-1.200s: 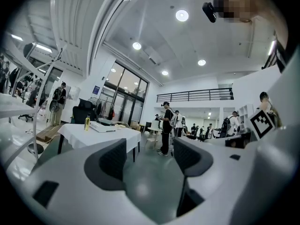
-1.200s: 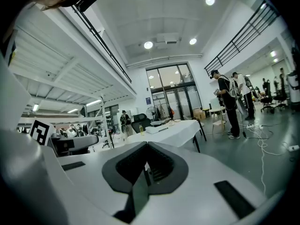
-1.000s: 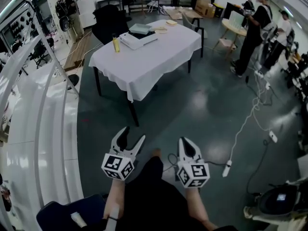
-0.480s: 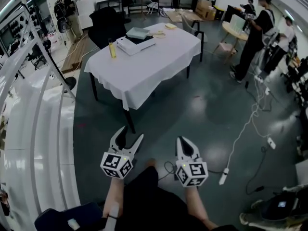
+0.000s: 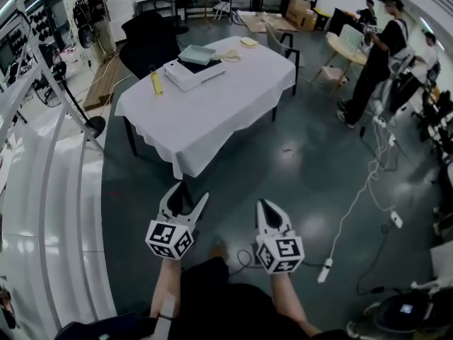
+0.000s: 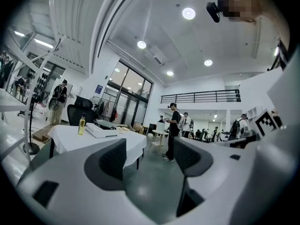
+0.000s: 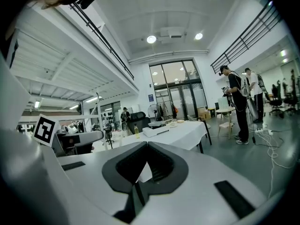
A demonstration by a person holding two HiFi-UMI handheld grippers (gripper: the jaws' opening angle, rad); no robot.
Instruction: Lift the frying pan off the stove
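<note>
A table [image 5: 212, 98] under a white cloth stands ahead across the dark floor. On it lie a flat white appliance [image 5: 187, 74], a pale square dish [image 5: 197, 53] behind it and a yellow bottle [image 5: 153, 81]. I cannot make out a frying pan from here. My left gripper [image 5: 185, 198] is open and empty, held low in front of me, well short of the table. My right gripper [image 5: 264, 207] is beside it, shut on nothing. The left gripper view shows the left gripper [image 6: 150, 158] with the table [image 6: 70, 136] beyond it. The right gripper [image 7: 146, 165] looks at the table [image 7: 180, 129] too.
A black office chair [image 5: 147, 40] stands behind the table. Two people [image 5: 380, 44] stand at a small round table [image 5: 345, 42] on the right. White cables [image 5: 357, 190] and a power strip [image 5: 324, 269] lie on the floor. A white curved railing [image 5: 49, 190] runs along my left.
The table has drawn closer and shifted left in the head view as I walk toward it. Both grippers hold the same pose, left open and right shut.
</note>
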